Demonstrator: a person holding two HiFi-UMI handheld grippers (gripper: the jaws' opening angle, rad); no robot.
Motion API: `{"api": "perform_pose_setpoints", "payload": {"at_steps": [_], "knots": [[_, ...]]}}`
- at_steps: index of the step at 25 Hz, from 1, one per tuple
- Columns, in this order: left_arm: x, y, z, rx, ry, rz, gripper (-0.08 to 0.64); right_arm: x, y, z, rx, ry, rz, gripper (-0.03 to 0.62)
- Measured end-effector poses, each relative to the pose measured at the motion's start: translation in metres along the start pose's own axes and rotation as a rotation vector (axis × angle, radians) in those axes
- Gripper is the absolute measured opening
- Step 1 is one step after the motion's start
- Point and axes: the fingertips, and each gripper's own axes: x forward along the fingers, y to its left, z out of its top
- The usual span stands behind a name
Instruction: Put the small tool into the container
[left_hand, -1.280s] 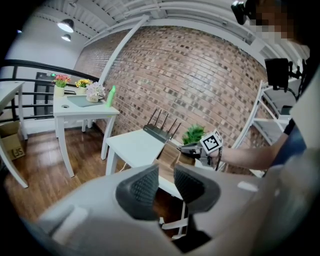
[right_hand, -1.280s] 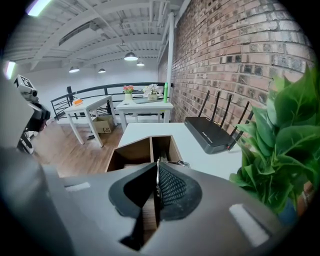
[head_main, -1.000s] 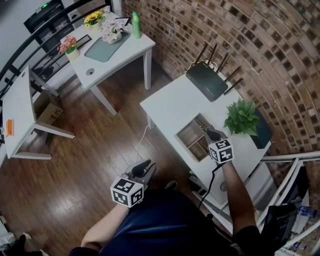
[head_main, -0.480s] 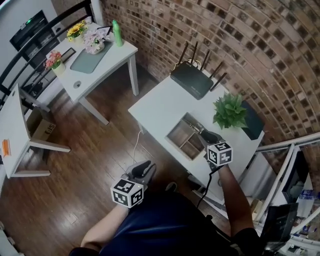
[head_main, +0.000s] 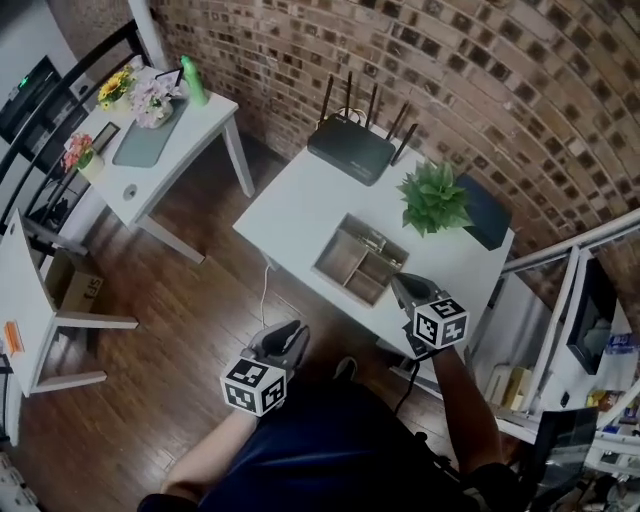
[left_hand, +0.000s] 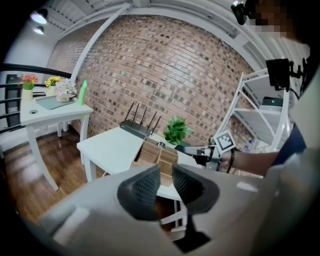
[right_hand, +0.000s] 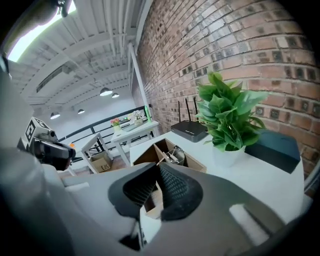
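The container is a wooden divided box (head_main: 360, 262) on the white table (head_main: 290, 205); it also shows in the left gripper view (left_hand: 156, 156) and the right gripper view (right_hand: 165, 150). Small metal pieces, the small tool among them (right_hand: 175, 156), lie in its far compartment. My right gripper (head_main: 400, 283) hovers at the table's near edge, just short of the box; its jaws (right_hand: 156, 172) have just been closing and are shut with nothing between them. My left gripper (head_main: 290, 330) hangs over the wooden floor, off the table; its jaws (left_hand: 165, 175) have narrowed a little but still stand apart, with nothing between them.
A black router (head_main: 350, 148) sits at the table's far edge, with a potted plant (head_main: 432, 197) and a dark flat box (head_main: 482, 212) to its right. A second white table (head_main: 150, 160) with flowers and a green bottle (head_main: 193, 82) stands far left. White shelving (head_main: 560, 330) is at the right.
My right gripper has drawn back from above the box toward the table's near edge. The left gripper has stayed low over the floor. The head view has swung, shifting the table leftward.
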Motion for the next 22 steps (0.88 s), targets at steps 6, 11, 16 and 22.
{"api": "perform_pose_setpoints", "payload": {"at_steps": [6,11,16,22], "knots": [[0.006,-0.016,-0.007,0.027,0.033,-0.052,0.074,-0.039,0.015,0.001,0.033,-0.103,-0.065,0.011],[0.011,-0.025,-0.012,0.034,0.048,-0.079,0.06,-0.072,0.022,-0.002,0.134,-0.212,-0.106,0.011],[0.02,-0.04,-0.017,0.054,0.068,-0.119,0.057,-0.099,0.03,-0.007,0.199,-0.257,-0.137,0.011],[0.03,-0.053,-0.02,0.08,0.091,-0.153,0.055,-0.127,0.038,-0.01,0.212,-0.304,-0.182,0.011]]}}
